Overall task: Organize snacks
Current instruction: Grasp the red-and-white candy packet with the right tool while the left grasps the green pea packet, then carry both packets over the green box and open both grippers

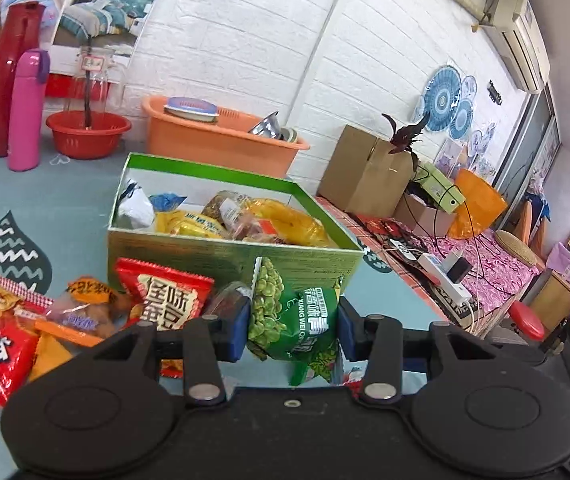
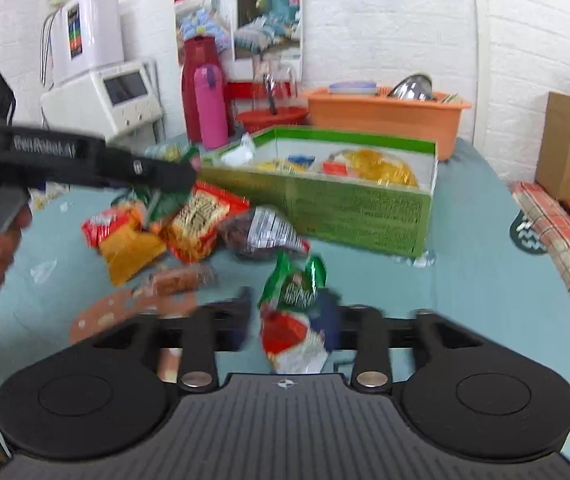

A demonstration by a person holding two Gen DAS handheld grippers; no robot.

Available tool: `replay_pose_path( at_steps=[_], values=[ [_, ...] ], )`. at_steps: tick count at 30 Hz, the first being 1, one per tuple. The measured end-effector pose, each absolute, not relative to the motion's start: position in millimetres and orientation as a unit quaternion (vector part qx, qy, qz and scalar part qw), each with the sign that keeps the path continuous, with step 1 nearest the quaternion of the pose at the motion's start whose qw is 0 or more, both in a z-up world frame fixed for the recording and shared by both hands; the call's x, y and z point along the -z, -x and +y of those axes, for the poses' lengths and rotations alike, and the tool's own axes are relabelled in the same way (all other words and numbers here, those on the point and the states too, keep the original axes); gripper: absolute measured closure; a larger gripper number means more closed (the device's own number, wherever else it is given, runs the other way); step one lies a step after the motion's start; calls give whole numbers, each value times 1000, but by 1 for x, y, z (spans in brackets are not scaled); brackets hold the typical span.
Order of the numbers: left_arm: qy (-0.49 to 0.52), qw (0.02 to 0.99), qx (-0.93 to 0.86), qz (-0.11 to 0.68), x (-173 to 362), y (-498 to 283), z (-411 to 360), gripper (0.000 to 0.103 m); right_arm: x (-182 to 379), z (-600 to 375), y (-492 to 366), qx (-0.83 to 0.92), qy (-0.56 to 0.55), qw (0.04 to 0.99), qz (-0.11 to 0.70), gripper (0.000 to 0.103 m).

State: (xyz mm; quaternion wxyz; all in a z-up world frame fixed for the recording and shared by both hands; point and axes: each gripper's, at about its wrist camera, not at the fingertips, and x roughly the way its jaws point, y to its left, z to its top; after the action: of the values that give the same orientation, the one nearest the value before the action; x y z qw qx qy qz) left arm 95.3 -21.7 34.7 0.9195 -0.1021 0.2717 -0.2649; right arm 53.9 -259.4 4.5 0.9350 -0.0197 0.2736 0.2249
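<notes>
My left gripper (image 1: 294, 332) is shut on a green pea snack packet (image 1: 285, 320), holding it up in front of the open green box (image 1: 205, 260). Yellow and other packets fill the box. A red packet (image 1: 169, 300) and several more snacks lie in a pile left of it. In the right wrist view that same gripper (image 2: 181, 172) comes in from the left, held by a hand. My right gripper (image 2: 287, 316) is blurred around a green, red and white packet (image 2: 293, 296). Its left finger stands apart from the packet and its right finger (image 2: 329, 320) touches the edge.
Behind the box stand an orange tub (image 1: 221, 136), a red basin (image 1: 85, 132), a pink bottle (image 1: 25, 112) and a red flask (image 1: 5, 80). A cardboard box (image 1: 365, 168) and cables lie past the table's right edge. A white appliance (image 2: 101, 96) sits back left.
</notes>
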Motion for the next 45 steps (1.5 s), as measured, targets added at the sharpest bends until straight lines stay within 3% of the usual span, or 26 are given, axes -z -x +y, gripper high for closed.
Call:
replay_pose_path(
  at_steps=[5, 6, 13, 25, 32, 34, 35, 38, 45],
  values=[
    [108, 912, 268, 292, -24, -101, -20, 20, 19, -240, -59, -216, 63, 929, 295, 8],
    [107, 911, 269, 295, -22, -101, -20, 20, 24, -238, -62, -211, 73, 928, 297, 37],
    [113, 914, 270, 280, -38, -108, -9, 21, 3, -244, -61, -224, 52, 934, 274, 42],
    [131, 935, 231, 236, -80, -191, -11, 20, -62, -232, -137, -201, 3, 968, 152, 40],
    [131, 930, 211, 272, -56, -242, -12, 18, -44, -221, -194, -172, -3, 971, 169, 40],
    [126, 928, 210, 281, -47, -252, -15, 7, -38, -217, -206, -171, -4, 970, 171, 38],
    [122, 929, 205, 283, -44, -254, -16, 0, -34, -215, -212, -168, -3, 970, 175, 35],
    [115, 934, 191, 278, -38, -252, -14, 0, -20, -206, -225, -145, 30, 968, 200, 0],
    [121, 938, 186, 267, -60, -221, 1, 0, -31, -224, -200, -136, 6, 969, 206, 0]
  ],
)
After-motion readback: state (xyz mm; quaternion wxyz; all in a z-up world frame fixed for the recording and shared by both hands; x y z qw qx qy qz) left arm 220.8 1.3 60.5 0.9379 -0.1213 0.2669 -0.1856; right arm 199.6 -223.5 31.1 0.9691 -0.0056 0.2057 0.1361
